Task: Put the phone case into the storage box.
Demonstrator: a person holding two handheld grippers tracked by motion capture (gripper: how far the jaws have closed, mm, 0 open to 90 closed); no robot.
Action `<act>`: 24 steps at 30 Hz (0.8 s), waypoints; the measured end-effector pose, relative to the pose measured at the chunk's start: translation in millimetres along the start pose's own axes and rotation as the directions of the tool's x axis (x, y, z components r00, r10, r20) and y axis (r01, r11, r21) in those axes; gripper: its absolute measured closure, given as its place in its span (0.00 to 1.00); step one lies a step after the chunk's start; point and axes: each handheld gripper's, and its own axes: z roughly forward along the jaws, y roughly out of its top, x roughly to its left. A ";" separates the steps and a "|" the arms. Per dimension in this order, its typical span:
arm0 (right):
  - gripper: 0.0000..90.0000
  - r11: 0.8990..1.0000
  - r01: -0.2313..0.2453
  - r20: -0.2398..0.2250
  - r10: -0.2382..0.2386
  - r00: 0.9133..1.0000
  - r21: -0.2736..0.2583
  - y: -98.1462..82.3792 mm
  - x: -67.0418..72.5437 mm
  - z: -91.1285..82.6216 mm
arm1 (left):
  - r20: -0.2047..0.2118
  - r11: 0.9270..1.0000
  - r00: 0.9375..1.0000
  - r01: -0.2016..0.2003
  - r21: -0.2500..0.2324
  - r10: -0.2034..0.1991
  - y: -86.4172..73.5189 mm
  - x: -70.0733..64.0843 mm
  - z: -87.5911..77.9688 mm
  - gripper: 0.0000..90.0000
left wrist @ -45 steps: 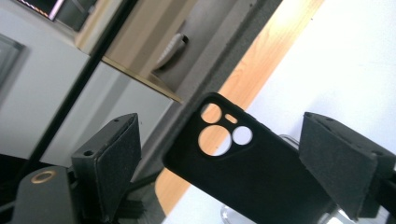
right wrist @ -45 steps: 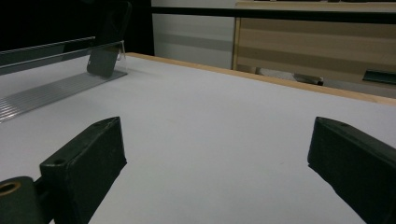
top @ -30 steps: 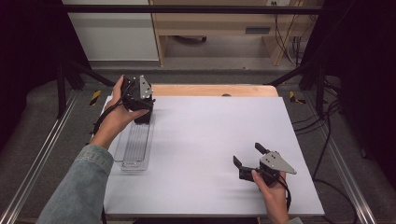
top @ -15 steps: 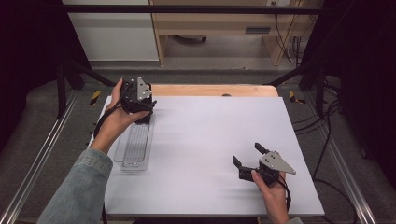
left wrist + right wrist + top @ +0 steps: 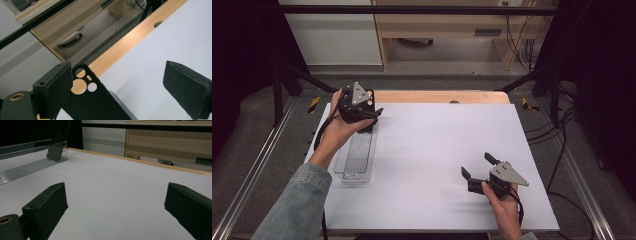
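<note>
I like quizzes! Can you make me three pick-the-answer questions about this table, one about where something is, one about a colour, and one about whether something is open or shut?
1. Where does the clear ribbed tray lie?
A. at the table's left side
B. in the middle
C. at the right edge

2. What colour is the phone case?
A. white
B. black
C. red

3. How do the jaws of the right gripper stand?
A. shut tight
B. clamped on the tray
C. open, with nothing between them

Answers:
1. A, as the high view shows the tray under the left gripper.
2. B, as it looks black with round camera holes in the left gripper view.
3. C, as only bare white table shows between them.
</note>
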 end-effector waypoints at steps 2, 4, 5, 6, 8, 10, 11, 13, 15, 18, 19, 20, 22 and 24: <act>0.05 1.000 -0.004 0.000 0.004 1.000 -0.001 -0.2 0.4 -0.2 | 0.005 1.000 1.000 0.008 0.000 -0.008 0.8 -1.3 -1.5 0.09; 0.05 1.000 -0.002 -0.002 0.002 1.000 -0.002 -0.3 0.8 -0.5 | 0.006 1.000 1.000 0.005 -0.004 -0.004 1.8 -3.4 -3.4 0.09; 0.05 1.000 -0.003 -0.001 0.003 1.000 -0.001 -0.5 1.0 -0.4 | 0.010 1.000 1.000 0.008 -0.010 -0.008 2.3 -4.8 -4.1 0.09; 0.05 1.000 -0.002 -0.001 0.002 1.000 0.000 -0.7 1.1 -0.4 | 0.015 1.000 1.000 0.011 -0.012 -0.011 2.9 -6.0 -5.2 0.09; 0.05 1.000 0.000 0.000 0.000 1.000 0.002 -1.0 1.1 -0.2 | 0.023 1.000 1.000 0.013 -0.020 -0.012 4.2 -8.4 -7.2 0.08; 0.05 1.000 -0.001 0.002 0.001 1.000 0.003 -1.5 1.1 0.0 | 0.030 0.999 0.999 0.022 -0.025 -0.021 5.0 -10.1 -9.3 0.08; 0.05 1.000 0.002 0.009 -0.002 1.000 0.003 -1.6 1.0 -0.2 | 0.030 0.999 0.999 0.030 -0.031 -0.029 5.2 -11.1 -10.1 0.08; 0.05 1.000 -0.002 0.013 0.002 1.000 0.001 -1.4 0.3 -0.8 | 0.034 0.998 0.999 0.044 -0.040 -0.042 5.2 -12.6 -12.0 0.07; 0.05 1.000 -0.005 0.014 0.005 1.000 0.001 -1.7 -0.3 -1.1 | 0.035 0.998 0.998 0.053 -0.046 -0.051 4.9 -14.8 -12.8 0.07; 0.05 1.000 -0.007 0.011 0.007 1.000 -0.003 -1.4 -0.4 -0.7 | 0.041 0.997 0.997 0.062 -0.047 -0.060 4.4 -17.8 -13.6 0.07; 0.05 1.000 -0.007 0.010 0.007 1.000 -0.002 -1.4 -0.4 -0.5 | 0.043 0.997 0.997 0.063 -0.048 -0.061 4.2 -19.2 -13.5 0.07; 0.05 1.000 -0.007 0.010 0.007 1.000 -0.002 -1.4 -0.3 -0.5 | 0.044 0.998 0.998 0.055 -0.041 -0.053 4.0 -20.5 -13.4 0.07; 0.05 1.000 -0.007 0.010 0.007 1.000 -0.003 -1.2 -0.5 -0.8 | 0.046 0.998 0.998 0.047 -0.038 -0.045 3.3 -23.7 -12.4 0.07; 0.05 1.000 -0.007 0.012 0.007 1.000 -0.004 -1.2 -0.8 -1.0 | 0.045 0.999 0.998 0.038 -0.033 -0.037 2.8 -25.8 -12.6 0.07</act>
